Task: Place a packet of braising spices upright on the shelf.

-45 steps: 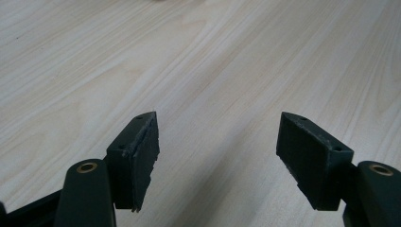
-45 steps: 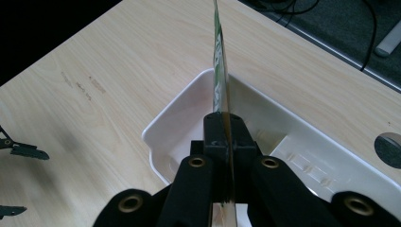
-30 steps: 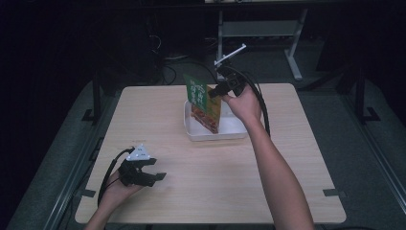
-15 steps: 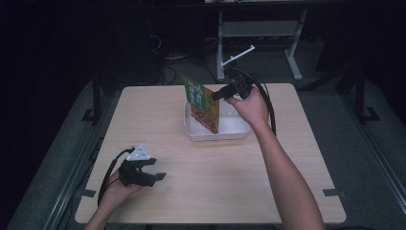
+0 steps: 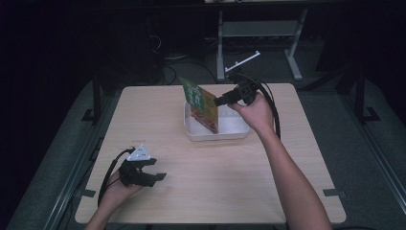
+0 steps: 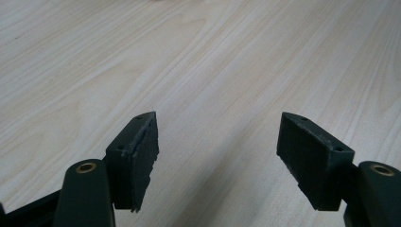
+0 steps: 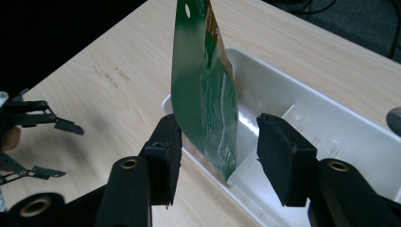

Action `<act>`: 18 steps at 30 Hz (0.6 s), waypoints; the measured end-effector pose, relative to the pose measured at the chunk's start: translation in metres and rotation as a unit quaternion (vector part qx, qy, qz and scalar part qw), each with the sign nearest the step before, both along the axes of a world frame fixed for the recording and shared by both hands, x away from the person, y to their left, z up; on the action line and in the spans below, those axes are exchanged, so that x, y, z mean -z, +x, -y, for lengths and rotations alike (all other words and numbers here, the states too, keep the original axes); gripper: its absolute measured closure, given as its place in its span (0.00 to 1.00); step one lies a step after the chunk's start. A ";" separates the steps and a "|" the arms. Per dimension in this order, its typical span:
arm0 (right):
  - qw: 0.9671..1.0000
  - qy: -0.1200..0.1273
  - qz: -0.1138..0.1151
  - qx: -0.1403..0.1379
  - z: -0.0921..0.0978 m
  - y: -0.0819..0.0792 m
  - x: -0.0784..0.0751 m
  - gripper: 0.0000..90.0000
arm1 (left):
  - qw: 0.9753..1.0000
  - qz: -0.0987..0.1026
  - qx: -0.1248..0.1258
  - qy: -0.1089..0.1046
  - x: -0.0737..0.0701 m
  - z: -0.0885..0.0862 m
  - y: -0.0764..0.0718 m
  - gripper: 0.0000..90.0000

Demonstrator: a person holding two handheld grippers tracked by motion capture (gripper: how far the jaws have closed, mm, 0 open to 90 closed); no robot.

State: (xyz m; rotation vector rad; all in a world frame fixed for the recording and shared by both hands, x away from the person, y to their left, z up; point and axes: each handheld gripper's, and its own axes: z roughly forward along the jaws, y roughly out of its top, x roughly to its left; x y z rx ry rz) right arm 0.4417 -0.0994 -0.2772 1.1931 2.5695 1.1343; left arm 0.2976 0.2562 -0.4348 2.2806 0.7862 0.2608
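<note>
A green and orange packet (image 5: 201, 103) stands on its edge in a white tray (image 5: 230, 130), leaning against the tray's left end. My right gripper (image 5: 219, 101) is level with the packet's right edge. In the right gripper view the packet (image 7: 203, 90) rises just beyond that gripper (image 7: 218, 142), whose jaws stand apart on either side of the packet's lower edge without pressing it. My left gripper (image 5: 159, 168) rests low over the table's near left part, open and empty; its jaws (image 6: 217, 142) frame bare wood.
The tray (image 7: 331, 123) has an inner divider and sits at the back middle of the light wooden table (image 5: 215, 191). My left gripper (image 7: 71, 151) shows far off at the left of the right gripper view. A metal stand (image 5: 258, 28) stands behind the table.
My right gripper has let go of the packet and eased back to the right and slightly down. The packet stays upright in the tray. The left gripper has not moved.
</note>
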 end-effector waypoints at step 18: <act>1.000 0.019 -0.007 -0.011 0.022 -0.019 0.013 0.54 | 1.000 0.000 -0.001 0.000 0.000 0.002 -0.001 0.33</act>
